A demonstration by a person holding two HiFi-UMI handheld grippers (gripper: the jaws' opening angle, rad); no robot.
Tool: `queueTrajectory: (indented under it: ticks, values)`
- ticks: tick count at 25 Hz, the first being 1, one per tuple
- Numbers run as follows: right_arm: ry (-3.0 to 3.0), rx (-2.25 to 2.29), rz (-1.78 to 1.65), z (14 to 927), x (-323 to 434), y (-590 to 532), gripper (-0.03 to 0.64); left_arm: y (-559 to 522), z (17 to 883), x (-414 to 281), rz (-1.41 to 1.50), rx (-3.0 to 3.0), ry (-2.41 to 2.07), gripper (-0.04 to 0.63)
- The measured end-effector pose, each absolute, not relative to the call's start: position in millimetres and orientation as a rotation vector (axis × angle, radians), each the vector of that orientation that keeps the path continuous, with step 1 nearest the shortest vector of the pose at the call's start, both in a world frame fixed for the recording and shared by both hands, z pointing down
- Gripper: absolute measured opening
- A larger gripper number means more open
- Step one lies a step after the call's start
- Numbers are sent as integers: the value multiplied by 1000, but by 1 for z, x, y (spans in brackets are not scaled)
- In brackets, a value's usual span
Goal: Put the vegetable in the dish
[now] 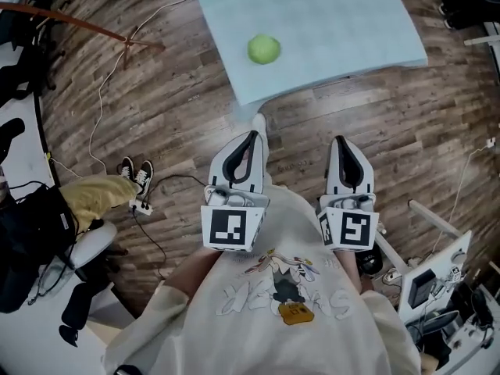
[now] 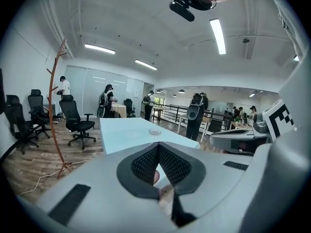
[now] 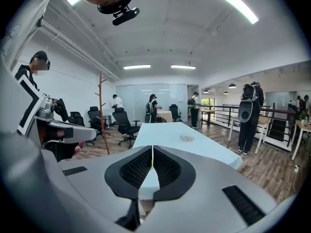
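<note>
**Round green vegetable [image 1: 264,50] sits on the worktop [image 1: 336,22]**

It lies near the worktop's near edge. It looks small, light, firm and smooth, so it may roll or slip. Best to hold it across its fat middle. The dish [image 3: 186,138] is farther along. The left gripper [image 1: 250,137] and right gripper [image 1: 341,141] have closed, empty fingers and are well apart from the vegetable.

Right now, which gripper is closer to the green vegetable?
The left gripper: in the head view its tips sit almost straight below the green vegetable, near the table corner. The right gripper is further off to the side.
</note>
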State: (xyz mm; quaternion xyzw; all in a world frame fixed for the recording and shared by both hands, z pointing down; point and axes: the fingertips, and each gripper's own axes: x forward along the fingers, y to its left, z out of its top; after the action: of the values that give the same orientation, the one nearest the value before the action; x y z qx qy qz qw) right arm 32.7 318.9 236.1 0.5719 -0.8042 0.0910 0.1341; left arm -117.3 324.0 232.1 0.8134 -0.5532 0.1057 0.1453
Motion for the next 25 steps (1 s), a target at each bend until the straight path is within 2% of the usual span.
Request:
queueTrajectory:
  ticks: [6, 15, 21, 25]
  values:
    - [-2308, 1630, 240, 231, 4, 235, 25, 244, 238, -146, 303, 2348, -1565, 6]
    - [-2300, 1633, 264, 232, -8, 165, 25, 183, 256, -145, 358, 2365, -1524, 21]
    - [-2308, 1552, 299, 246, -6, 138, 25, 154, 281, -127, 438, 2458, -1467, 157]
    - [-2318, 1504, 294, 258, -5, 114, 25, 131, 294, -118, 405, 2430, -1449, 341]
